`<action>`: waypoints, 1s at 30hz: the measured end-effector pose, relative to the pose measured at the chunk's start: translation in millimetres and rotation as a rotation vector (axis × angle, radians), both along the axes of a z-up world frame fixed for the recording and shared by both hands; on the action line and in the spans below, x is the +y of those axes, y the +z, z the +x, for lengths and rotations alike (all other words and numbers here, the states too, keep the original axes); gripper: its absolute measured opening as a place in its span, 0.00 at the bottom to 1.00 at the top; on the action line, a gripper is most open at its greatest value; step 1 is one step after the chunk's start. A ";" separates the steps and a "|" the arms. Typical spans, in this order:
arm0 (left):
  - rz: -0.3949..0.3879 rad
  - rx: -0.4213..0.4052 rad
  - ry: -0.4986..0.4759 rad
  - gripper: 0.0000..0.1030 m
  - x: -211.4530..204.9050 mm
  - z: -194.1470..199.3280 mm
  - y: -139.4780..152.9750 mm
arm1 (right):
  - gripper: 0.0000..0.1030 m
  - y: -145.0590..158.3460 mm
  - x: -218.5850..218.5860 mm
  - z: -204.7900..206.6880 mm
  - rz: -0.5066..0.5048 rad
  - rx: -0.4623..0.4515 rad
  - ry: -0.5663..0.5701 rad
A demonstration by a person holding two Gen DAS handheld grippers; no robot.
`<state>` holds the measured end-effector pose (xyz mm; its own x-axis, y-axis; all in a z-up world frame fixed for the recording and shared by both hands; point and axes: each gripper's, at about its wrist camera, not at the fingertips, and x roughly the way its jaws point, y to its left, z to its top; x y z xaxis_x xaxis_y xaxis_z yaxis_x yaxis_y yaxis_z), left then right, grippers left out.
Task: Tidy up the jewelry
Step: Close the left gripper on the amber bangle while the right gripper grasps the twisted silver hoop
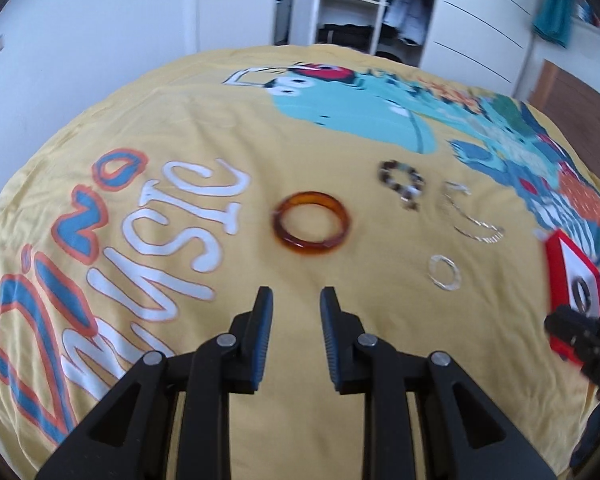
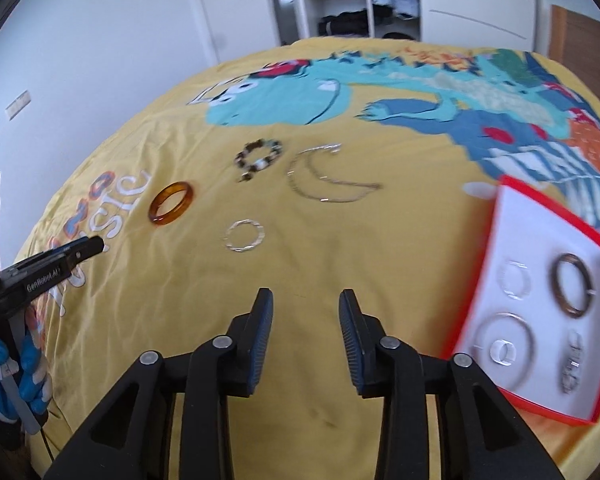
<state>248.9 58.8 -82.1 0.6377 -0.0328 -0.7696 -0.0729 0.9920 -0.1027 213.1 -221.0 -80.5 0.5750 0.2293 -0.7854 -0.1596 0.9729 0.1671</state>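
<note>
Left hand-held gripper [image 1: 296, 300]: its fingers stand a little apart with nothing between them, above the yellow bed cover [image 1: 228, 120].
Right hand-held gripper [image 2: 306, 304]: a moderate gap, also empty, above the bare cover.
Amber bangle [image 1: 311, 226]: lies flat on the cover, just ahead of the left hand-held gripper, beside the printed word "MUSIC".
Beaded bracelet [image 2: 260, 158]: further up the cover, to the right of the amber bangle.
Thin chain [image 2: 328, 182]: lies in a curved loop just right of the beaded bracelet.
Silver ring bracelet [image 2: 245, 236]: lies alone, nearer to the grippers than the chain.
Red box [image 2: 512, 208]: at the right side of the bed, white inside; it holds a dark brown bangle [image 2: 572, 286], two clear rings, a thin hoop and a small shiny piece that is too blurred to name.
Person: a blue and white glove [image 2: 28, 376] holds the left tool.
</note>
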 end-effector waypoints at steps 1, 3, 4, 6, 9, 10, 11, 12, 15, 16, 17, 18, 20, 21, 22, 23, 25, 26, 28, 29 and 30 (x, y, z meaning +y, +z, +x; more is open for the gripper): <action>-0.011 0.006 0.010 0.23 4.1 6.1 -2.0 | 0.37 -1.8 5.7 4.1 0.003 -0.001 0.011; -0.048 0.017 0.036 0.34 15.2 20.6 -7.1 | 0.43 -8.1 19.3 16.6 0.009 -0.001 0.039; -0.065 0.019 0.045 0.35 19.5 28.5 -9.5 | 0.45 -11.0 24.0 21.8 0.011 0.002 0.047; -0.087 0.021 0.048 0.35 22.7 44.1 -13.8 | 0.47 -18.6 34.9 37.4 0.025 0.005 0.068; -0.124 0.039 0.046 0.35 25.0 65.9 -23.5 | 0.50 -27.2 45.6 54.4 0.030 0.004 0.085; -0.129 0.046 0.046 0.35 25.1 72.1 -26.8 | 0.50 -30.6 48.5 59.8 0.033 0.006 0.090; -0.133 0.053 0.048 0.35 24.7 77.7 -30.8 | 0.50 -33.1 50.5 63.1 0.036 0.007 0.093; -0.134 0.063 0.049 0.35 24.4 84.1 -35.9 | 0.50 -36.9 53.6 68.0 0.036 0.008 0.101; -0.133 0.109 0.068 0.35 24.4 101.1 -54.2 | 0.51 -49.3 61.3 78.3 0.025 0.019 0.113; -0.134 0.120 0.077 0.35 25.0 105.0 -59.4 | 0.51 -53.6 62.1 81.0 0.028 0.025 0.113; -0.135 0.126 0.085 0.35 26.1 107.6 -63.1 | 0.51 -57.7 62.6 83.5 0.025 0.029 0.112; -0.137 0.132 0.092 0.35 27.1 110.5 -67.3 | 0.51 -60.1 62.9 85.4 0.023 0.031 0.110; -0.133 0.133 0.099 0.35 27.9 115.0 -71.8 | 0.51 -64.3 63.4 89.2 0.023 0.032 0.106; -0.120 0.131 0.098 0.35 25.6 117.2 -72.7 | 0.51 -66.2 63.9 91.1 0.028 0.033 0.106; -0.097 0.131 0.093 0.35 21.9 119.8 -73.4 | 0.51 -67.8 65.5 93.0 0.028 0.032 0.105; -0.076 0.133 0.088 0.35 18.9 121.9 -74.5 | 0.51 -69.7 67.5 94.8 0.027 0.032 0.106; -0.058 0.128 0.085 0.34 15.6 125.2 -75.9 | 0.52 -71.2 70.8 95.6 0.027 0.028 0.110; -0.061 0.122 0.084 0.34 15.5 126.3 -76.6 | 0.52 -72.0 72.8 96.1 0.023 0.026 0.114; -0.070 0.115 0.087 0.28 17.8 126.7 -77.3 | 0.45 -72.6 75.1 96.6 0.006 0.021 0.119; -0.073 0.111 0.093 0.21 19.2 126.0 -77.5 | 0.41 -73.1 75.3 96.5 0.000 0.019 0.119; -0.076 0.109 0.094 0.16 20.8 124.9 -77.3 | 0.41 -73.1 75.0 96.2 0.003 0.017 0.117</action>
<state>373.8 79.5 -159.5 0.5535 -0.0377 -0.8320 -0.1797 0.9700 -0.1635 309.3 -146.0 -153.6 0.5309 0.2966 -0.7939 -0.2696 0.9472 0.1735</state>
